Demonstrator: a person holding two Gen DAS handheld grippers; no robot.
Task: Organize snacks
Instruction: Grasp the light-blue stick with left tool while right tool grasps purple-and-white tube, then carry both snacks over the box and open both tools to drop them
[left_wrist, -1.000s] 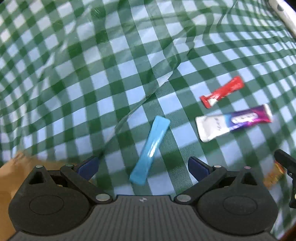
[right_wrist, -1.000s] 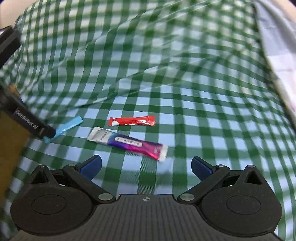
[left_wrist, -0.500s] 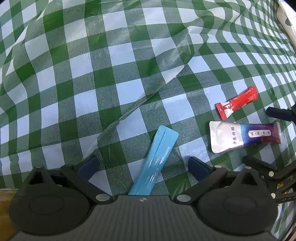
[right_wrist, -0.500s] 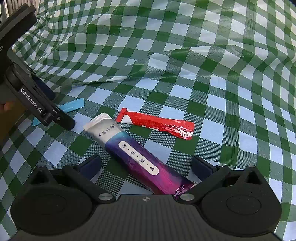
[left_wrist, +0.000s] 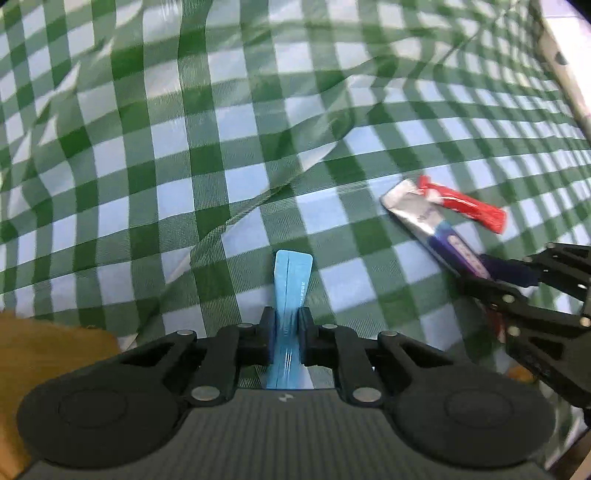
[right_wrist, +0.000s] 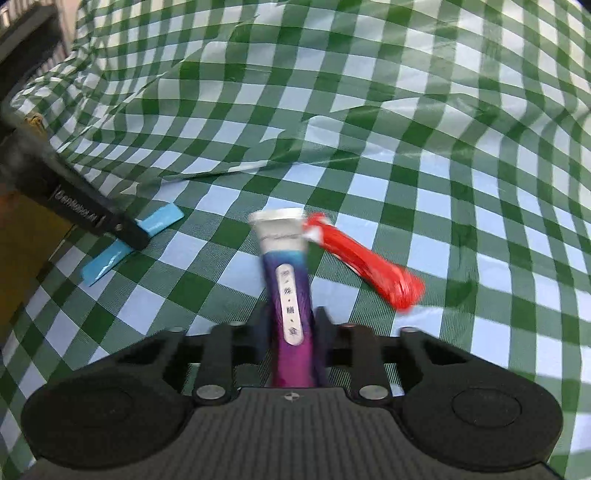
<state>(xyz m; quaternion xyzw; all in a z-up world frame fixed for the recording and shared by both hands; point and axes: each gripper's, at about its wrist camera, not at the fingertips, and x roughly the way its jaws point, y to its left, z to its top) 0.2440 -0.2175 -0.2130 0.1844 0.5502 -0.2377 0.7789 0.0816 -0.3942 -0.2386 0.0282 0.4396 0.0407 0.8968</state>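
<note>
Three snack sachets in view on the green-checked cloth (left_wrist: 236, 177) that covers the worktop; none has reached a sorted place yet, as far as either view shows.

Left claw (left_wrist: 287, 334): its jaws have just been closing and now pinch the blue sachet (left_wrist: 291, 280) near its lower end. The sachet's far end points away from the camera over the cloth; whether it has left the surface, cannot tell.

Right claw (right_wrist: 291, 339): its jaws have likewise just been closing, now clamped on the purple-and-white sachet (right_wrist: 286, 273) at its purple end, white end pointing away. Picture is blurred here, so lift-off not confirmed.

Red sachet (right_wrist: 364, 266): loose on the cloth, ungripped. Its near tip lies touching or just beside the white end of the purple sachet; the two may overlap slightly in the left view.

Status, judged: both grasps made, so pick-up of two of three items is underway. Remaining: carry both to wherever snacks are to go, release, then return for the red one. No box, tray or bin is visible in either view, so the destination is unknown. A brown surface (left_wrist: 44, 354) shows at the cloth's left edge, nature unclear.

Risk note: drawing the purple sachet away could drag the red one along.
</note>
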